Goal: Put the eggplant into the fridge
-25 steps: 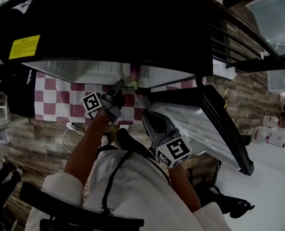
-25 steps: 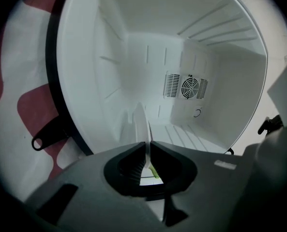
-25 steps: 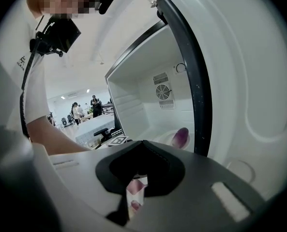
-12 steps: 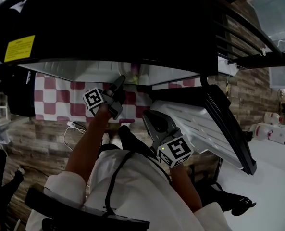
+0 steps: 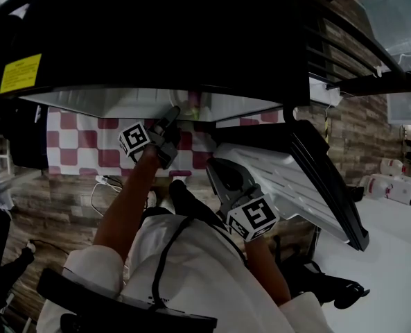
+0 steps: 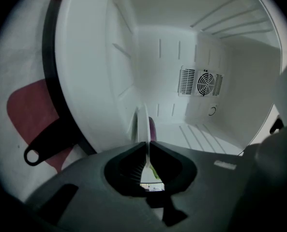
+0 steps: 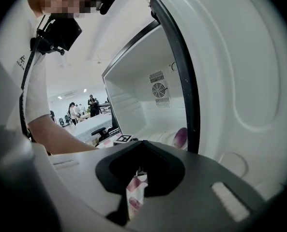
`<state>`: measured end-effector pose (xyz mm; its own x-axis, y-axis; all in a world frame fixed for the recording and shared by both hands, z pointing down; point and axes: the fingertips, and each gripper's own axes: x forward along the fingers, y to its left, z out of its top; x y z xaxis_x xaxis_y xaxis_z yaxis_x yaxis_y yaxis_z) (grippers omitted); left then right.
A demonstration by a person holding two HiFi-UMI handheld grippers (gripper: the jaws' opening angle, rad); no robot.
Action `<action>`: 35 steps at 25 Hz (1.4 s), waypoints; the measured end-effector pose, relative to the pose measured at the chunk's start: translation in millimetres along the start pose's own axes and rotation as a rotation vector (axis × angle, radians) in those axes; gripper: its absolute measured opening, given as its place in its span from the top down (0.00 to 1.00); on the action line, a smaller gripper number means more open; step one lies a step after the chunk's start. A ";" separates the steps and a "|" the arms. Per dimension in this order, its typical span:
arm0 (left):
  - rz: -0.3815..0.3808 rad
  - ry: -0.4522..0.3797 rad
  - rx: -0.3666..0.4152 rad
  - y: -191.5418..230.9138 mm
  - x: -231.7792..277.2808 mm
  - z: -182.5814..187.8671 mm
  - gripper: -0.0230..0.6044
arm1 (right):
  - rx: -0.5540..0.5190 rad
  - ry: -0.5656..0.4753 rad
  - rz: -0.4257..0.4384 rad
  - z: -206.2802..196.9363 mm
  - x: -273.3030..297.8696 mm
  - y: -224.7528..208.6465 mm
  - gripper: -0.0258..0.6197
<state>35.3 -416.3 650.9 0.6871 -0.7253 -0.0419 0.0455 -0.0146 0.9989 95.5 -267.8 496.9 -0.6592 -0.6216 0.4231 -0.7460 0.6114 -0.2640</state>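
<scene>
The black mini fridge [image 5: 156, 33] stands with its door [image 5: 288, 179] swung open to the right. My left gripper [image 5: 172, 114] reaches level into the white interior, shut on the purple eggplant [image 5: 191, 105] near its green stem. In the left gripper view the eggplant [image 6: 153, 127] shows just past the closed fingertips of the left gripper [image 6: 146, 139], low over the fridge floor. The right gripper view shows the eggplant [image 7: 181, 137] as a purple patch beside the door's black edge [image 7: 182, 81]. My right gripper [image 5: 215, 168] hangs shut and empty in front of the door.
A red-and-white checked cloth [image 5: 80, 137] lies under the fridge, with a white cable [image 5: 105, 186] on the brick-patterned surface. A fan grille [image 6: 201, 82] sits on the fridge's back wall. Clear bins [image 5: 399, 19] and a white table [image 5: 392, 269] are at the right.
My left gripper has sunk a little inside the fridge opening with the eggplant still in it. The right gripper has stayed where it was.
</scene>
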 end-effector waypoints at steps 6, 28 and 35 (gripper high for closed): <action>0.077 -0.007 0.031 8.7 3.0 -0.4 0.92 | 0.003 -0.012 -0.010 2.5 -4.3 -4.7 0.95; 0.274 -0.053 0.066 24.7 10.6 1.4 0.93 | 0.015 -0.035 -0.023 1.5 -17.4 -14.4 0.95; 0.345 -0.044 0.093 28.0 13.1 3.4 0.93 | 0.021 -0.050 -0.030 4.2 -21.4 -18.1 0.95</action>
<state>43.1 -428.6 678.5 0.6190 -0.7271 0.2970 -0.2510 0.1752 0.9520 122.6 -267.6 488.9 -0.6397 -0.6636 0.3879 -0.7672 0.5817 -0.2701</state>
